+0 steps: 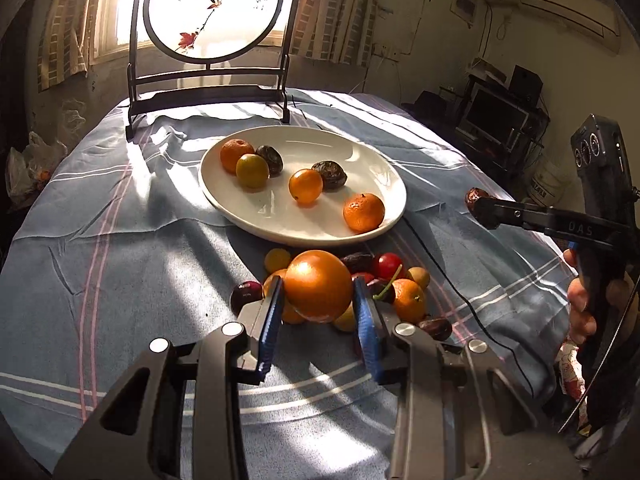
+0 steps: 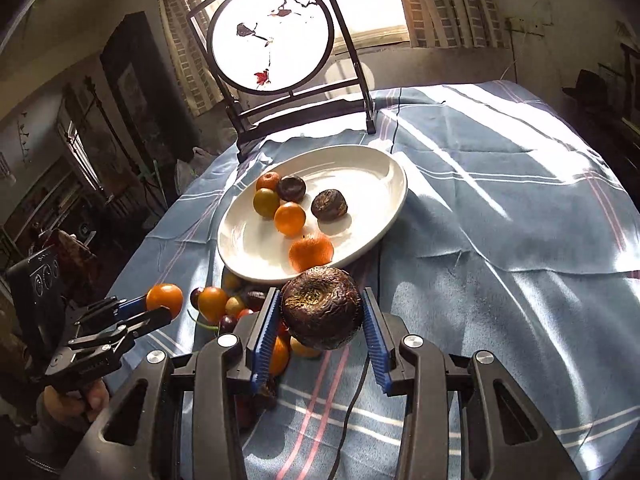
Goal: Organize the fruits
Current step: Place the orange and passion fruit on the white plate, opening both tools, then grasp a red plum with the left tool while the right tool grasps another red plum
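My left gripper (image 1: 318,300) is shut on a round orange fruit (image 1: 318,285), held above a pile of small fruits (image 1: 394,284) on the cloth; it also shows in the right wrist view (image 2: 162,306). My right gripper (image 2: 322,314) is shut on a dark wrinkled fruit (image 2: 322,312), held in front of the plate's near rim; it shows in the left wrist view (image 1: 478,206) to the right of the plate. The white oval plate (image 1: 360,152) (image 2: 360,168) holds several orange, yellow and dark fruits.
A blue striped cloth (image 1: 120,240) covers the table. A dark wooden stand with a round painted screen (image 1: 214,8) stands behind the plate. A thin black cable (image 1: 460,292) runs across the cloth at right. Shelves and electronics (image 1: 500,116) stand beyond the table's right edge.
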`<state>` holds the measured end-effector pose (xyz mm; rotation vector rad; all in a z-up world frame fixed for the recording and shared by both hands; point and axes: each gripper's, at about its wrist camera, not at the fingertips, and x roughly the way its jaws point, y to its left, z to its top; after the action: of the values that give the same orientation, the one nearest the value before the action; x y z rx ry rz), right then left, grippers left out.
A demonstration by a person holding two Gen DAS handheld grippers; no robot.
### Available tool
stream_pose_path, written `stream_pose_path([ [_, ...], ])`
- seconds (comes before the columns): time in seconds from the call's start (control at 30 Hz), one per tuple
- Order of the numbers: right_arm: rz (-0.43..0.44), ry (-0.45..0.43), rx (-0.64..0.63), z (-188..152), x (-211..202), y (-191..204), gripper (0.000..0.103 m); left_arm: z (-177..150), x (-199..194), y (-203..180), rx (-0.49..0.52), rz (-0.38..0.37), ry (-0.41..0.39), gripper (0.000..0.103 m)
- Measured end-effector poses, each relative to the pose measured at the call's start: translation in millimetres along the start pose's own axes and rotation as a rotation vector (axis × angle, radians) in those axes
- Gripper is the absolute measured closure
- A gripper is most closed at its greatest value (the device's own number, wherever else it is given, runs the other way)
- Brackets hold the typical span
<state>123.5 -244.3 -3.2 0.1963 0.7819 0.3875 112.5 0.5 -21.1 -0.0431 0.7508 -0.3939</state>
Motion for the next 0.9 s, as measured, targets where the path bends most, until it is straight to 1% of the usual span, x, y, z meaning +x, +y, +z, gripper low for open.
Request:
stream_pose_path([
  [0.1,0.004,0.007,0.025,24.1,21.0,-5.8,0.062,23.1,22.9,3.4,-0.002,0.022,0.008,0.069],
  [0.17,-0.016,0.020,0.037,36.8,39.2,-9.2,0.062,36.7,40.0,5.8,-0.004,0.022,0.028,0.069],
  [0.27,-0.031,0.042,0.048,49.9,66.4,-11.8,0.062,50.6,60.6,8.0,-0.005,0.043,0.044,0.068],
  [0.33,-0.036,0.058,0.049,54.1,79.2,-12.0,0.059,54.9,67.3,10.9,-0.019,0.054,0.051,0.057],
  [0.37,-0.044,0.056,0.055,54.2,80.3,-12.4,0.053,55.8,65.7,12.7,-0.033,0.055,0.044,0.048],
  [0.43,-0.025,0.040,0.062,51.0,74.9,-10.4,0.052,53.1,55.0,12.7,-0.040,0.046,0.014,0.044],
  [0.47,-0.025,0.038,0.051,47.4,70.2,-7.4,0.052,49.7,48.7,11.0,-0.030,0.055,0.003,0.042],
  [0.53,-0.029,0.037,0.023,36.8,58.1,-1.5,0.052,39.6,35.9,7.7,-0.010,0.061,-0.007,0.042],
  [0.63,-0.008,0.050,-0.008,11.6,36.2,6.2,0.052,16.4,16.8,2.9,0.006,0.049,0.002,0.042],
  [0.77,0.046,0.099,-0.050,-35.7,13.9,22.9,0.052,-19.7,-4.1,-2.9,0.039,0.060,0.021,0.042],
  [0.9,0.091,0.156,-0.113,-84.8,3.3,47.8,0.052,-47.0,-14.7,-4.7,0.044,0.062,0.051,0.042],
])
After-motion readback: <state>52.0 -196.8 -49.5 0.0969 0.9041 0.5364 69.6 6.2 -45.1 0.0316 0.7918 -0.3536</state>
